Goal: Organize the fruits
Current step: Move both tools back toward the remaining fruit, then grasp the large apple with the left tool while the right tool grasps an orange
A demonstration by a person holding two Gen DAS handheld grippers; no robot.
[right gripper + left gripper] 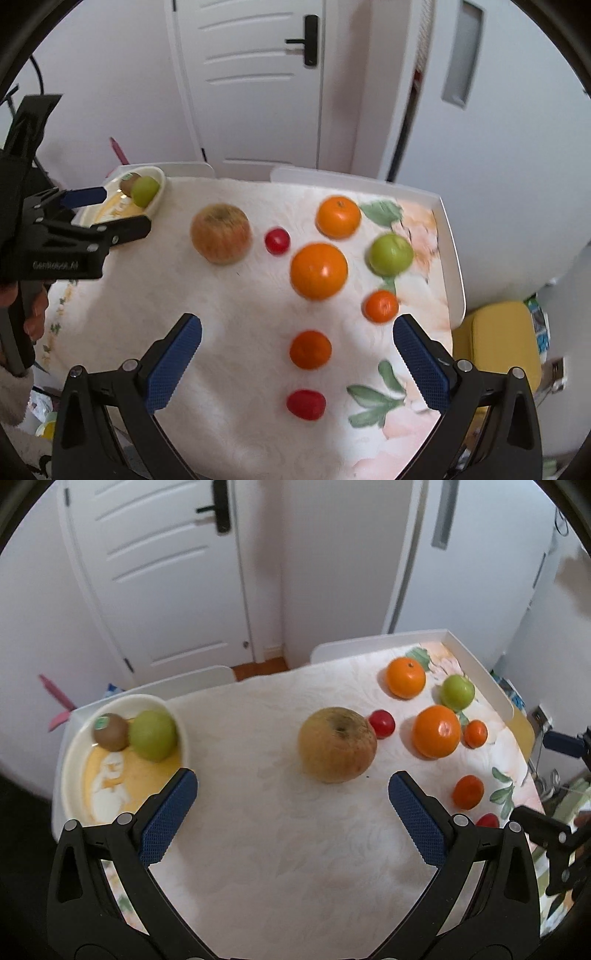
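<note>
A cream bowl at the table's left holds a kiwi and a green apple. A big yellow-red apple lies mid-table, just ahead of my open, empty left gripper. To its right lie a red tomato, two oranges, a green apple and small tangerines. My right gripper is open and empty above a tangerine and a red tomato. The left gripper shows by the bowl.
The table carries a white floral cloth with raised white rims at the back and right. A yellow stool stands off the right edge. White doors and a wall are behind.
</note>
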